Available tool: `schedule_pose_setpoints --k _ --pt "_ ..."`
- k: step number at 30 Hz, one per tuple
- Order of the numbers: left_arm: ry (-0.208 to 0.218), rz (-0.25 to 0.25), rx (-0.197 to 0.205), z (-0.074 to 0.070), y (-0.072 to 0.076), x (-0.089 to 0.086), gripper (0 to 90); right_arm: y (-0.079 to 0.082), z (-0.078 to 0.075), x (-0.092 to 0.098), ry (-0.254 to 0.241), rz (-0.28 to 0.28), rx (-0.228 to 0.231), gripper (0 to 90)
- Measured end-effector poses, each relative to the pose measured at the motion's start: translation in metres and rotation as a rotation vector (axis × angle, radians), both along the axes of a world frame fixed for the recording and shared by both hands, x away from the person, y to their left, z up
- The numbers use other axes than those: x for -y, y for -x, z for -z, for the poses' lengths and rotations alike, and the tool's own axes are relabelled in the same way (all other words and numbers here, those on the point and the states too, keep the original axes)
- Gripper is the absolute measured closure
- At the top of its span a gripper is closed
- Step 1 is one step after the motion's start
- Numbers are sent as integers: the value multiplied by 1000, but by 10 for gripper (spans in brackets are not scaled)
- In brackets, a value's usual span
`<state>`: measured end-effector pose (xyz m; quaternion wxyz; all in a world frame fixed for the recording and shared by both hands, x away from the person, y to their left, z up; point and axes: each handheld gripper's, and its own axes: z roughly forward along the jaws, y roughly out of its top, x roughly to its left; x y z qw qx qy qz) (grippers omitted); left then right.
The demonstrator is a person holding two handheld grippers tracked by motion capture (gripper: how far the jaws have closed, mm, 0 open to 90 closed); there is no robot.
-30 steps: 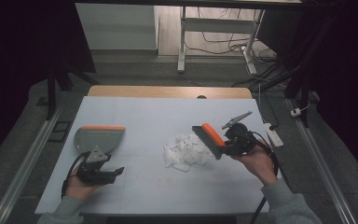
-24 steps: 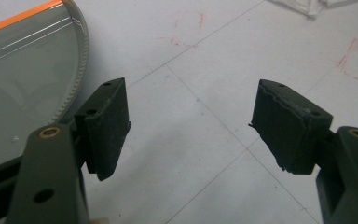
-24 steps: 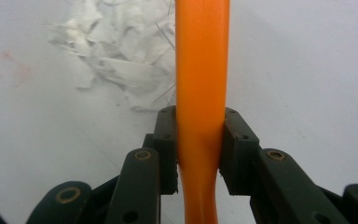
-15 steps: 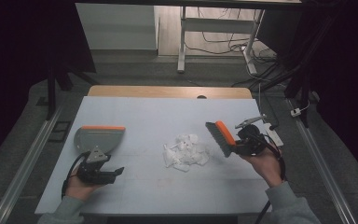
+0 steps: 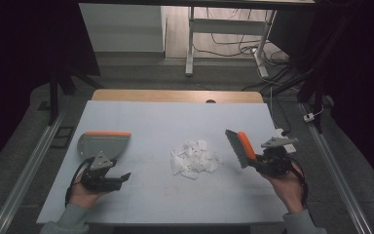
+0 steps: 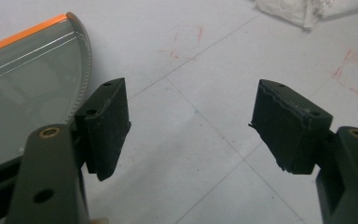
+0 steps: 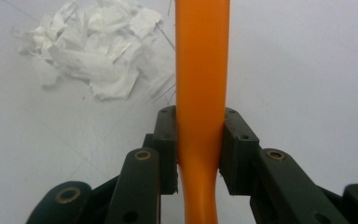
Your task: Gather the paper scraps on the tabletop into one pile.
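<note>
A pile of torn white paper scraps [image 5: 194, 157] [image 7: 98, 51] lies at the middle of the white table [image 5: 175, 122]. My right gripper [image 5: 262, 163] [image 7: 200, 149] is shut on the orange handle of a hand brush [image 5: 241, 147] [image 7: 200, 74], held just right of the pile with its grey bristles toward the scraps. A grey dustpan [image 5: 102, 144] [image 6: 23, 98] with an orange edge rests at the table's left. My left gripper [image 5: 121, 178] [image 6: 191, 126] sits open just in front of the dustpan, nothing between its jaws.
Red pen marks [image 6: 354, 70] are drawn on the table surface. A wooden strip [image 5: 175, 96] runs along the table's far edge. Metal rails [image 5: 29, 165] flank the table; a desk leg [image 5: 191, 44] and cables [image 5: 233, 46] lie on the floor beyond.
My right gripper has carried the brush rightward and a little nearer, away from the scrap pile. The left gripper and the dustpan have stayed put.
</note>
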<state>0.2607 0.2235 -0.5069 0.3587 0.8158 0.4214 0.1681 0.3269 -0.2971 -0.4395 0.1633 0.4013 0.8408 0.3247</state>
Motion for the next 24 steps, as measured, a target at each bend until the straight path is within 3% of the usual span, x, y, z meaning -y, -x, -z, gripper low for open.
schedule_pose_setpoints --k 8,15,24 --pt "0 1 2 0 0 1 280 14 17 19 -60 18 48 703" --pt "3 6 11 -1 4 3 280 19 24 26 -52 13 74 703" --pt "1 6 12 0 3 3 280 20 26 21 -44 -15 101 703"
